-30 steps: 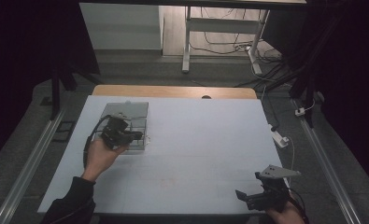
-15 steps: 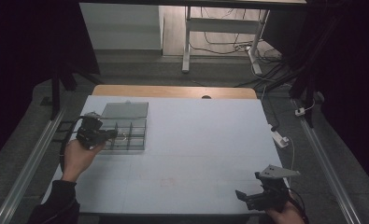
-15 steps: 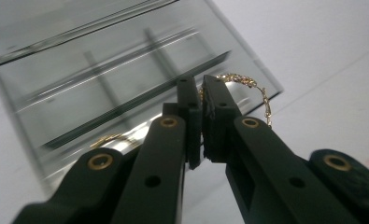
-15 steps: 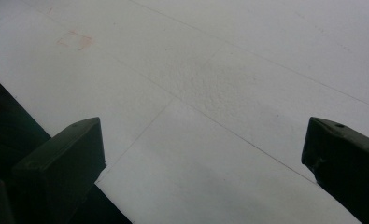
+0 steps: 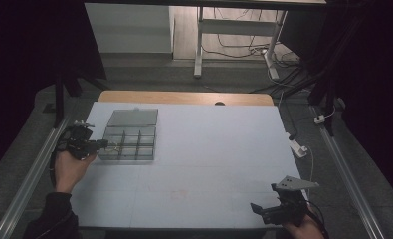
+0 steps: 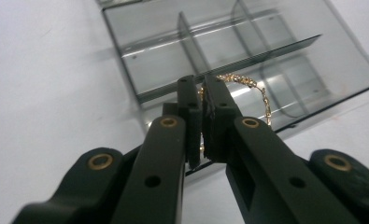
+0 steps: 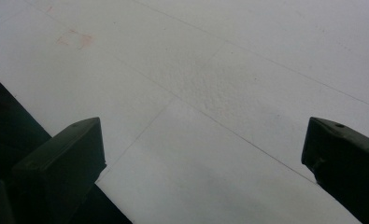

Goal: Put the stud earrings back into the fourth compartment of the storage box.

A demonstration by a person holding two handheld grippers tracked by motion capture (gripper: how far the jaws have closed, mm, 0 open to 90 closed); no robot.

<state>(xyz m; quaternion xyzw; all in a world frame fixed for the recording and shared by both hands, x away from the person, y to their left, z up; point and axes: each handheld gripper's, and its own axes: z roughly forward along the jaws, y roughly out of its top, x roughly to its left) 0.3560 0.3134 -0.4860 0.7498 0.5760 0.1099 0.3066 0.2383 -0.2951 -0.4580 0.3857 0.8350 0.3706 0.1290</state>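
Note:
A clear compartment box (image 5: 129, 143) lies at the table's left, its lid (image 5: 133, 118) folded open behind it. My left gripper (image 5: 103, 144) hovers at the box's left edge, shut on a thin gold chain (image 6: 247, 84). The chain dangles from the jaw tips over a near compartment of the box (image 6: 247, 51). In the left gripper view the left gripper (image 6: 203, 95) shows both pads pressed together on the chain. My right gripper (image 5: 257, 207) rests at the table's front right edge. Its jaws stand wide open, with bare white tabletop (image 7: 229, 84) under the right gripper (image 7: 201, 140).
The white table surface (image 5: 209, 149) stretches between the two hands. A white adapter with a cable (image 5: 298, 148) lies at the right edge. A wooden strip (image 5: 184, 97) runs along the back edge, and metal rails (image 5: 32, 169) flank the table.
My left gripper has moved left from above the box to its left edge, carrying the gold chain. The right gripper has stayed put.

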